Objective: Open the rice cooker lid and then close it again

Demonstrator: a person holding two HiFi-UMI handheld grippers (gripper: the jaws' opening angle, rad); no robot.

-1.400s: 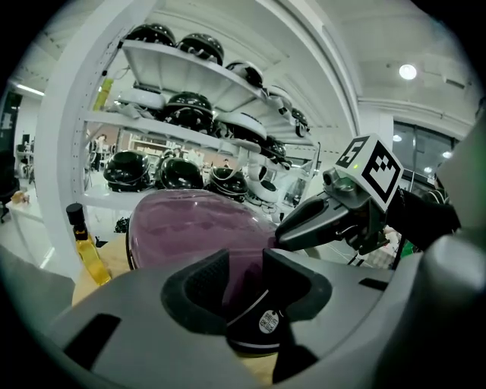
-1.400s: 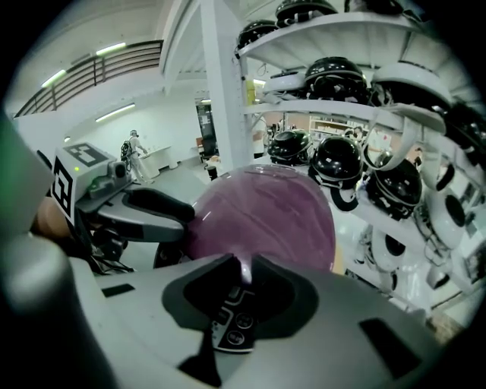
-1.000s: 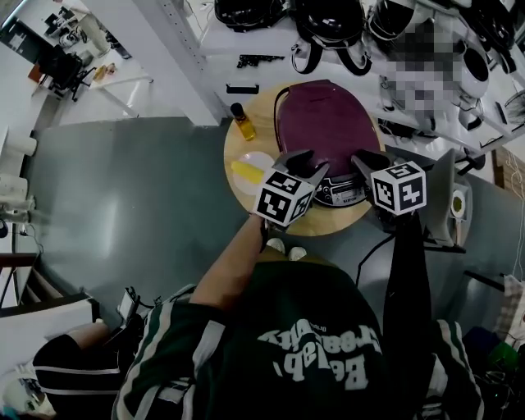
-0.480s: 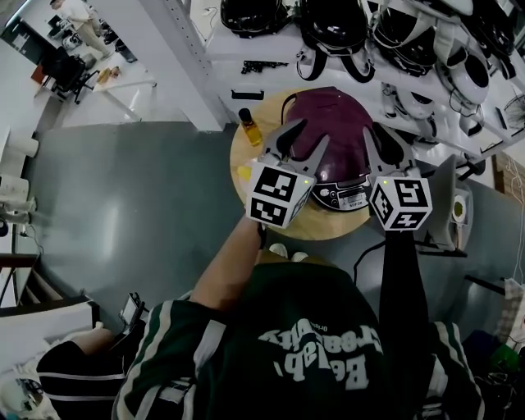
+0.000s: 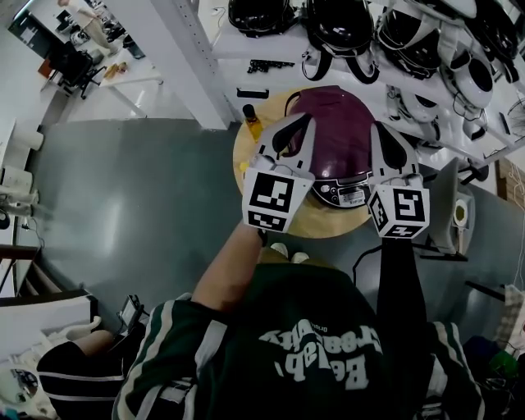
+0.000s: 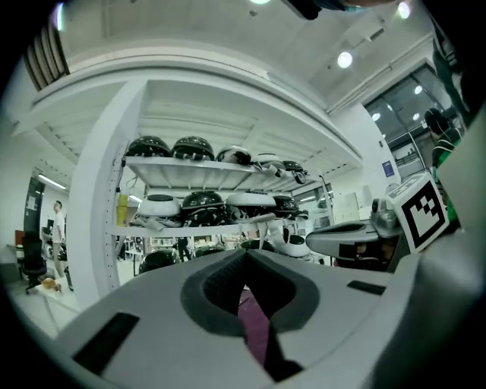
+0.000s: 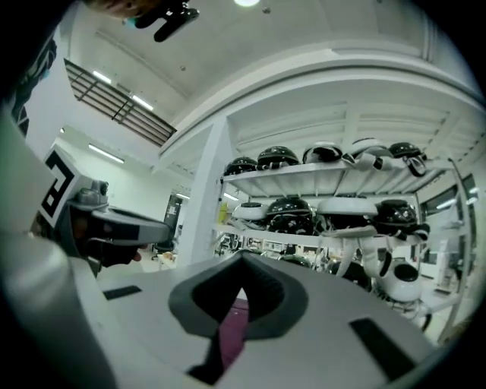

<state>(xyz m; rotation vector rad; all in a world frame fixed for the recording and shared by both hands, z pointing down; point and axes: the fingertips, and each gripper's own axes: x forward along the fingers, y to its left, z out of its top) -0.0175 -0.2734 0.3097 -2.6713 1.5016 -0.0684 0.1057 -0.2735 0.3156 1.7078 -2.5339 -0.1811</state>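
place: lab/wkshop | evid: helmets [image 5: 338, 23] on white shelving [image 6: 190, 169], grey floor [image 5: 123, 189]

The left tool [image 5: 308, 120] partly hides the rice cooker [image 5: 343, 135].

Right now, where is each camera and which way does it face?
Head view: on the person's head, steeply down at the maroon rice cooker on a round table; jersey, left tool, right tool show.
Left gripper view: on the left tool, level toward helmet shelves; its just-closed empty jaws, right tool beside.
Right gripper view: likewise; jaws just closed, empty; left tool at left.
Shared: both gripper views show the helmet shelves and rice cooker.
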